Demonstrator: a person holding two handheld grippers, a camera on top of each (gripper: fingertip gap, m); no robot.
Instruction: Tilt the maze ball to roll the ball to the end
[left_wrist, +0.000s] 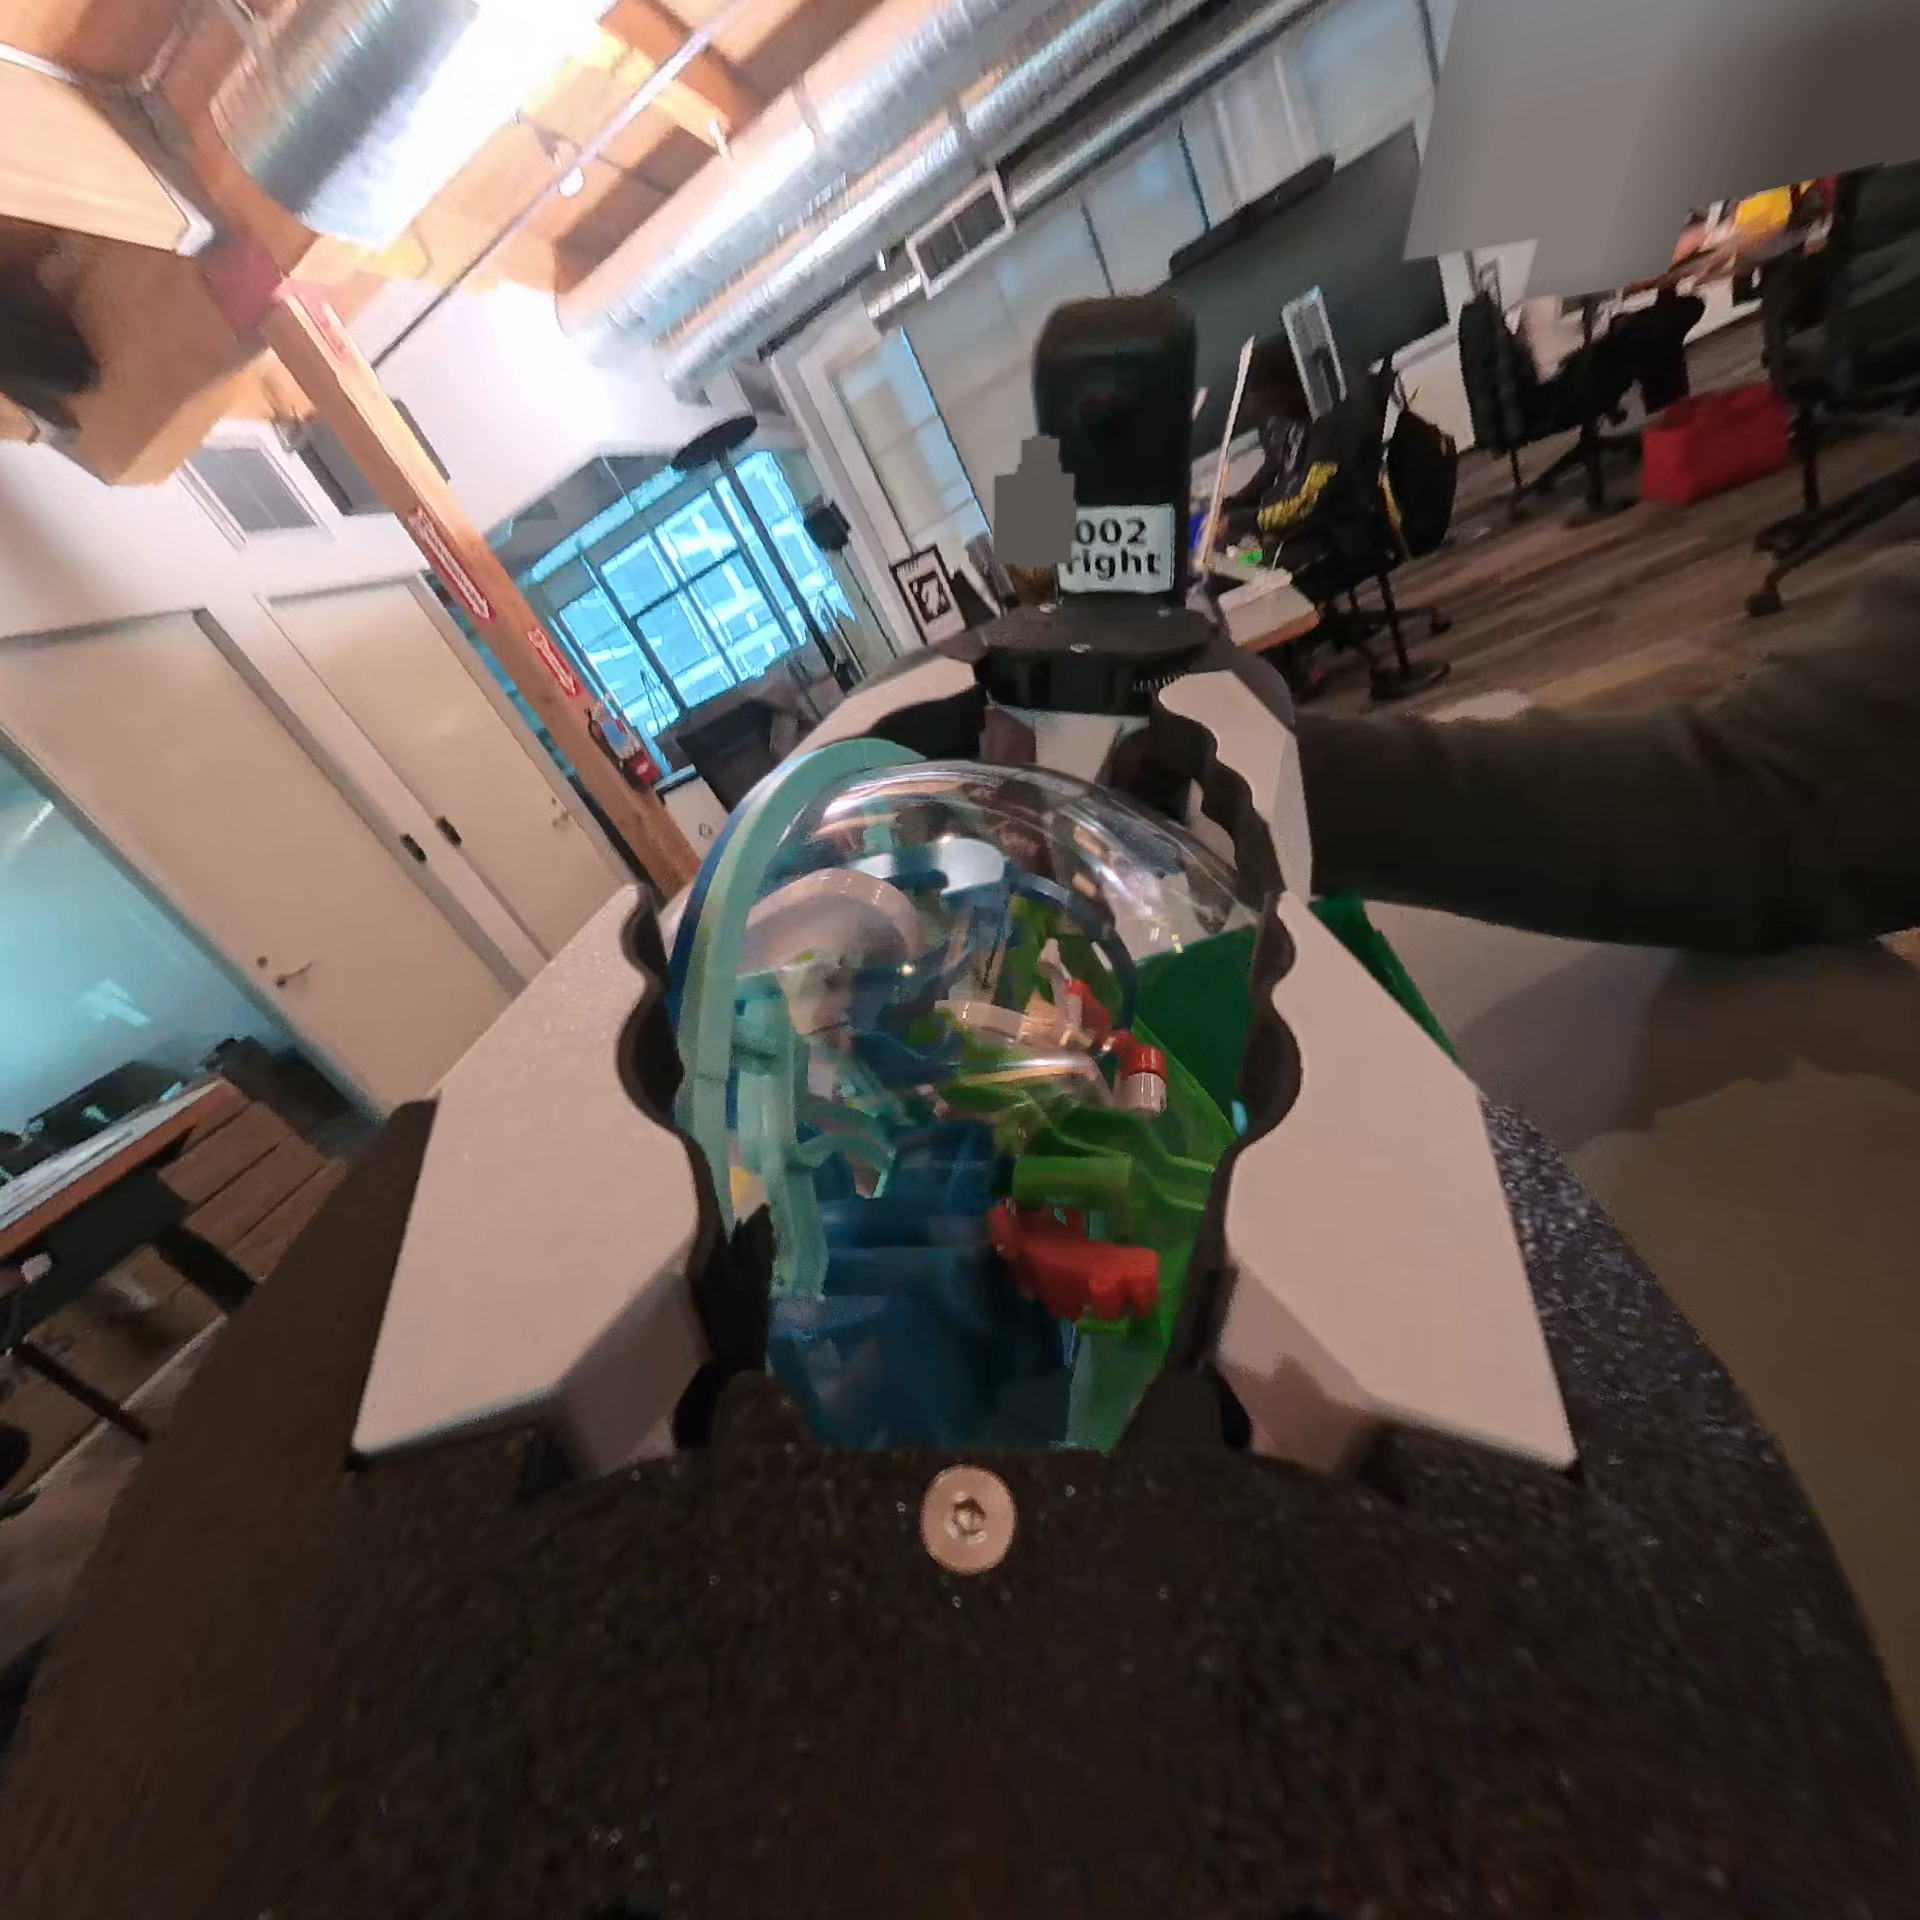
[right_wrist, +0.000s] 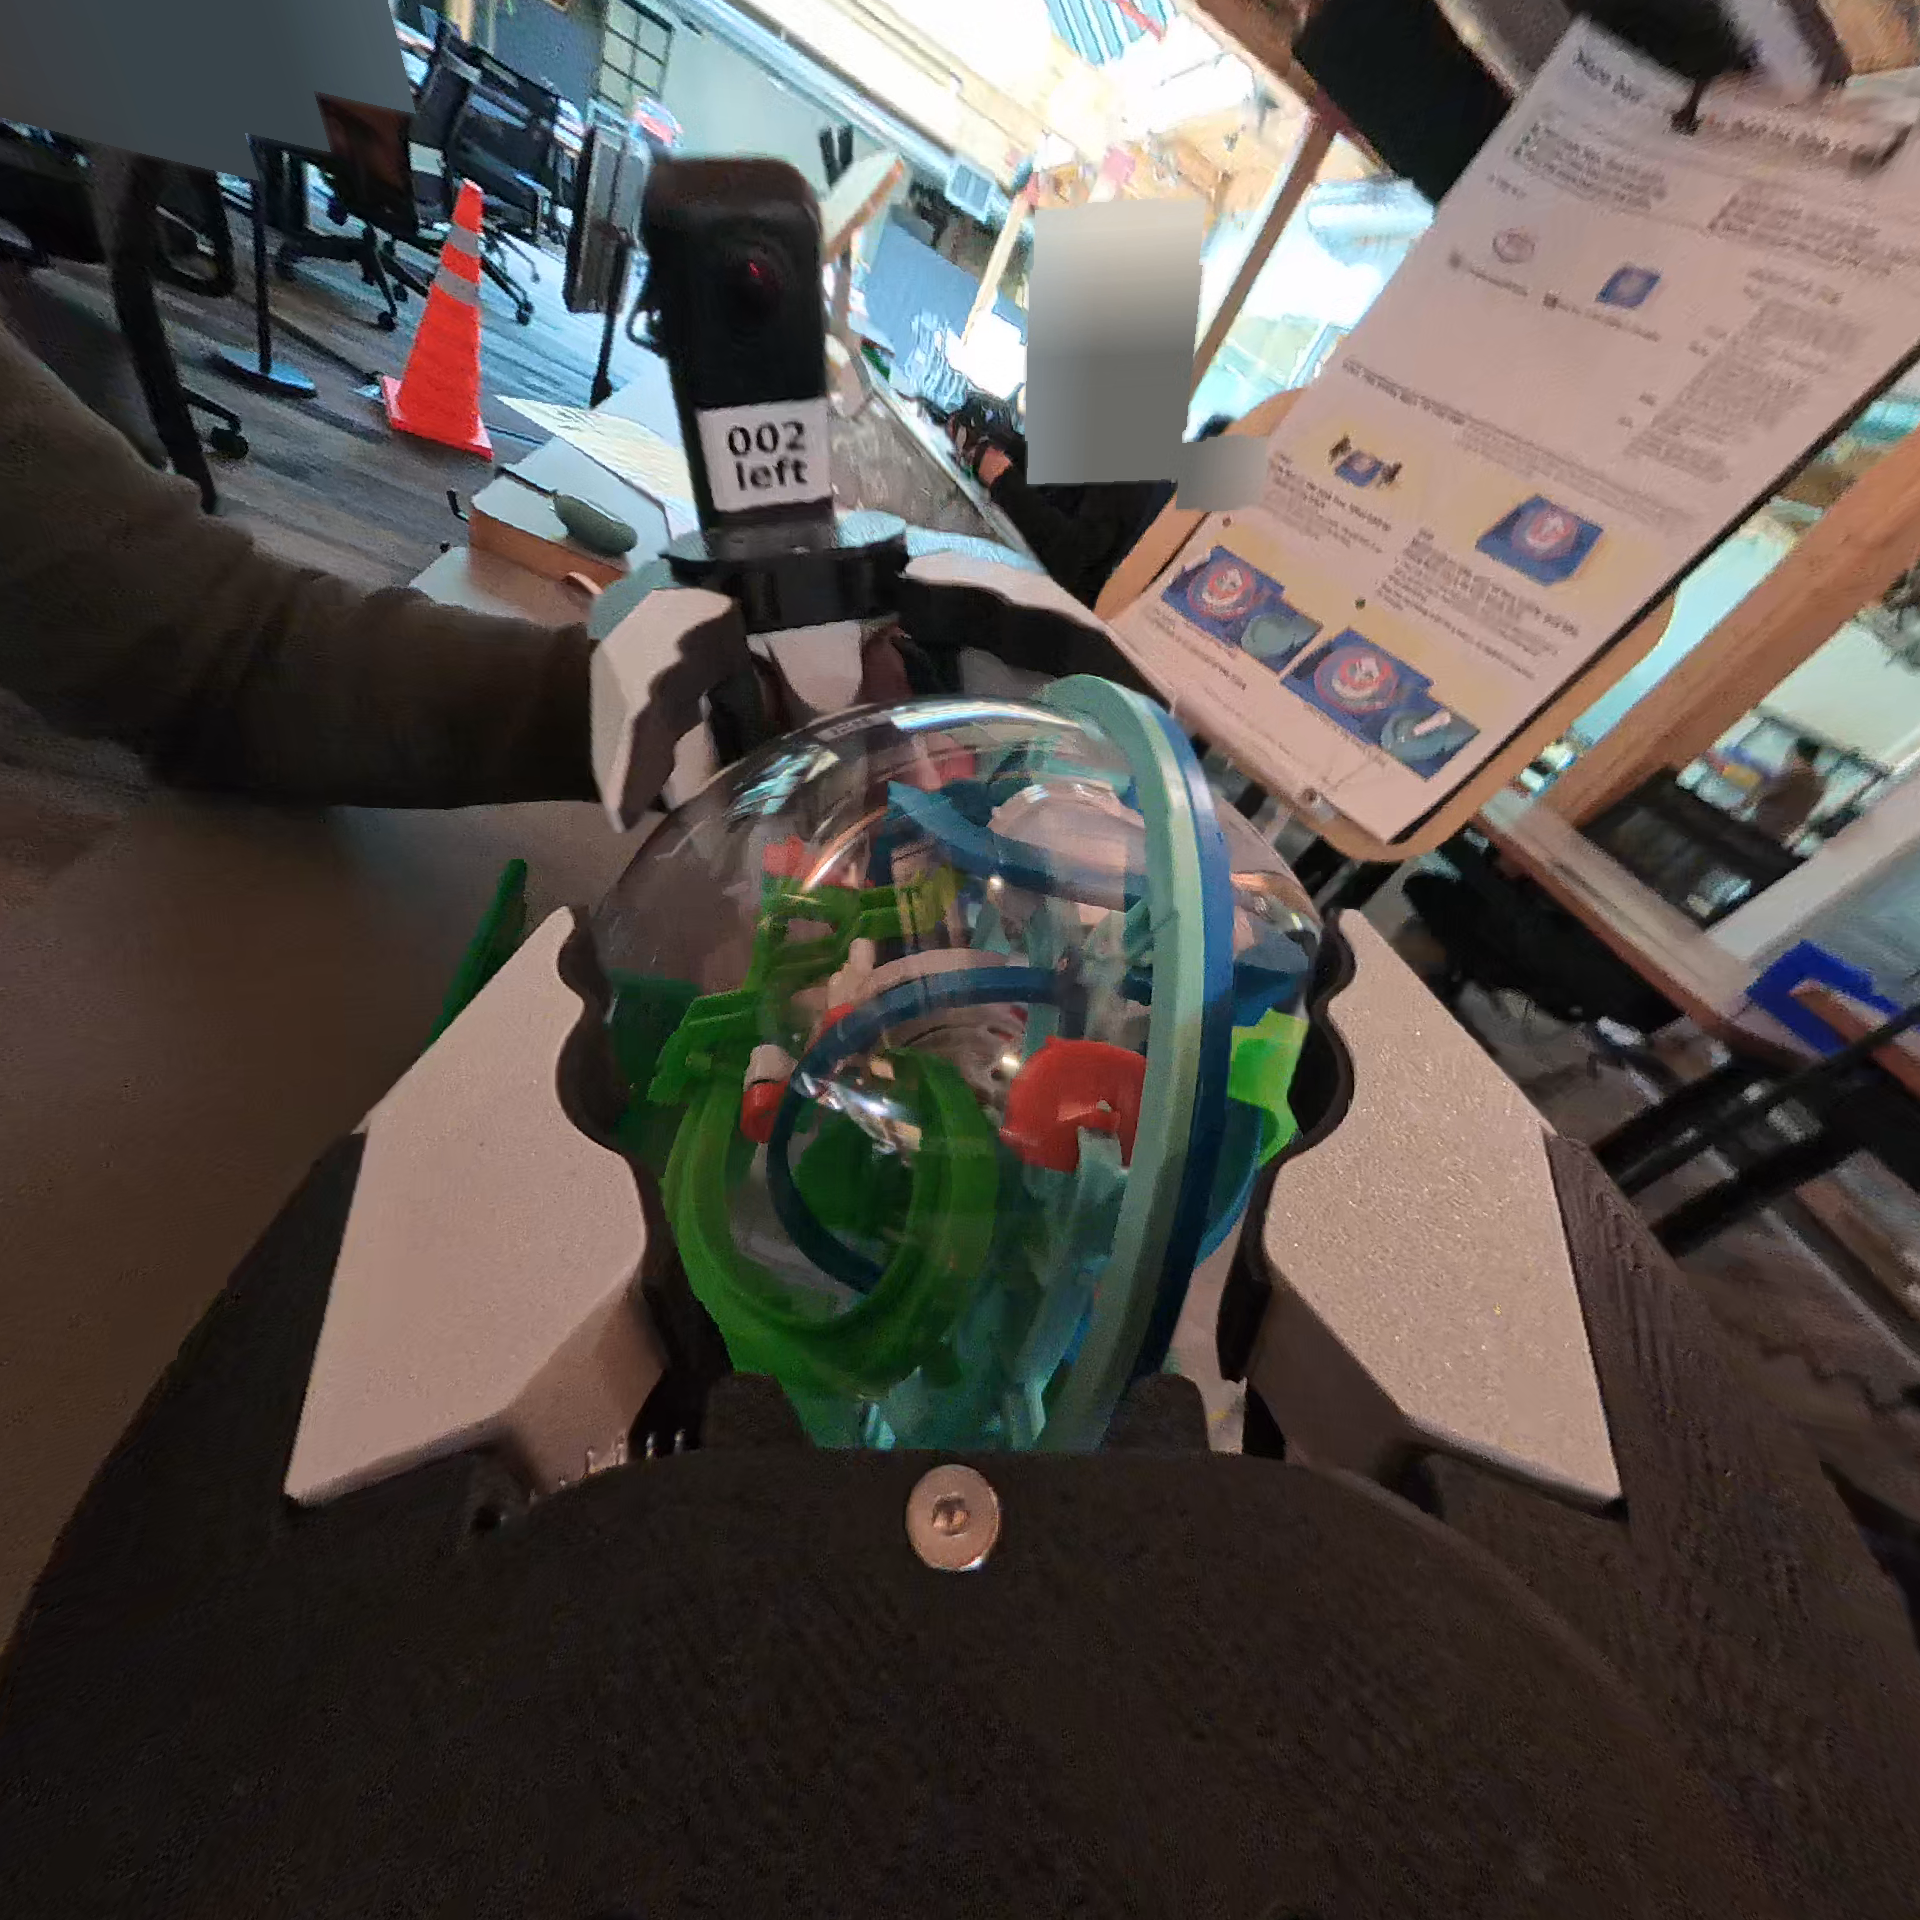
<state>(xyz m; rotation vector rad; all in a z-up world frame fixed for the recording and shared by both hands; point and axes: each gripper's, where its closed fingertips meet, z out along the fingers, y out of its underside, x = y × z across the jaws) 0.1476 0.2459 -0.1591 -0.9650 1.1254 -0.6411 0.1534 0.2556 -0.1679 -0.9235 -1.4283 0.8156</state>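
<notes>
The maze ball (left_wrist: 956, 1060), a clear sphere packed with green, blue and red tracks, sits between two tools that face each other across it. The left tool (left_wrist: 961, 935) pinches the ball, its wavy dark pads (left_wrist: 1273, 1039) against the shell on either side; the right tool (right_wrist: 956, 966) grips the opposite half the same way. The ball's pale blue seam ring (right_wrist: 1174, 987) stands nearly upright. The small rolling ball inside cannot be made out, so which way to tilt is unclear; any tilt likely needs both tools turning together.
</notes>
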